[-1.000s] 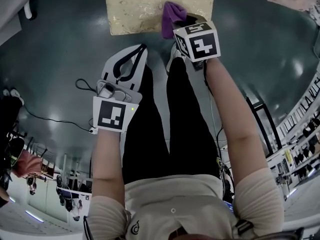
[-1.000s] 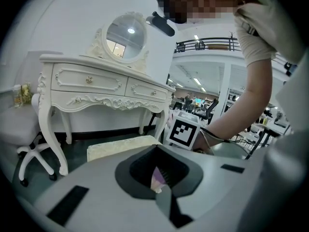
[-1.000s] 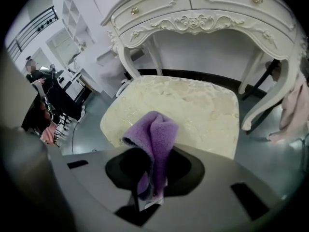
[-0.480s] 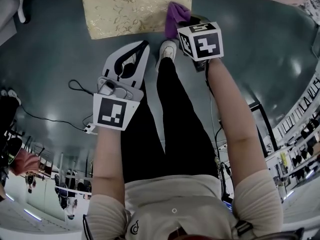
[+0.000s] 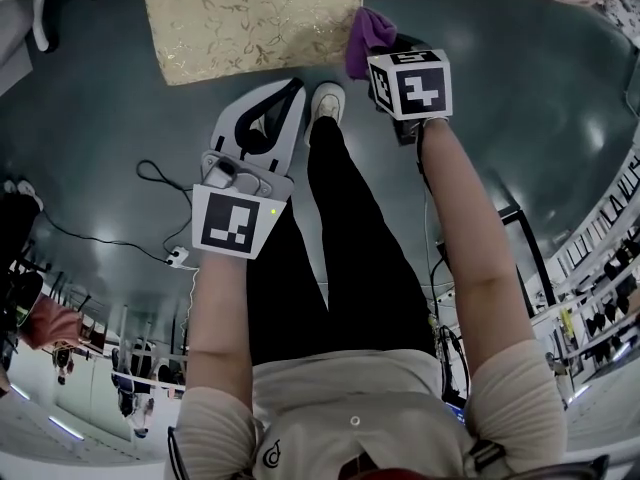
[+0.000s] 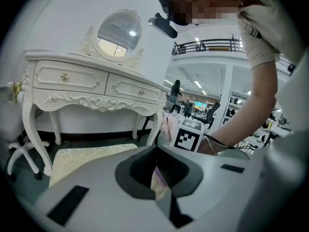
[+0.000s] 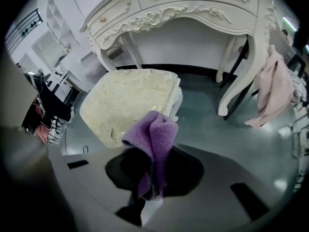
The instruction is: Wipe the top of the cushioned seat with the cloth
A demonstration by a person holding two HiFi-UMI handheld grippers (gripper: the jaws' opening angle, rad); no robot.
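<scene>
With our right gripper point(image 7: 150, 193) clamped on the fuzzy purple cloth point(image 7: 153, 134) by the near corner of the cream, gold-patterned cushioned seat point(image 7: 126, 100), and our left gripper point(image 6: 161, 190) closed on nothing, a hard wipe could drag the bunched cloth free.

Glossy dark-grey floor point(image 5: 90, 128), ornate white dressing table point(image 6: 91, 88) against a white wall point(image 6: 58, 18), oval mirror point(image 6: 118, 29) on top, pink garment point(image 7: 273, 88) hanging at three o'clock in the right gripper view.
</scene>
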